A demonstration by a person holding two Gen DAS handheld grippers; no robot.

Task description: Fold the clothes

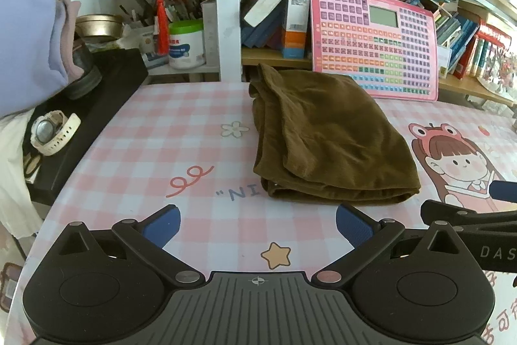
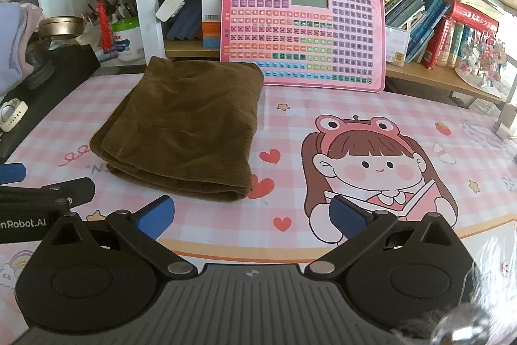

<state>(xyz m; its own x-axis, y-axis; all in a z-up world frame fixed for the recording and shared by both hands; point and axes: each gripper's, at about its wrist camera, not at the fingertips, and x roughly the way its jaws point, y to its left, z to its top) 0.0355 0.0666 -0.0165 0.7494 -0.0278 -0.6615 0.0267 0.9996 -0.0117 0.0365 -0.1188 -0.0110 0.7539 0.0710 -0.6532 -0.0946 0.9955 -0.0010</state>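
- The brown corduroy garment (image 2: 184, 131) lies folded into a compact layered rectangle on the pink checked desk mat (image 2: 323, 125), just in front of the pink keyboard toy (image 2: 303, 28).
- The left gripper (image 1: 258, 225) and the right gripper (image 2: 250, 215) both hang near the garment's front edge, jaws apart, holding nothing.
- Folding looks finished; at most some straightening of the uneven left edges remains.

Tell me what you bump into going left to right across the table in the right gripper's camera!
White watch → brown folded cloth → red hearts → cartoon girl in a frog hat → little strawberry.
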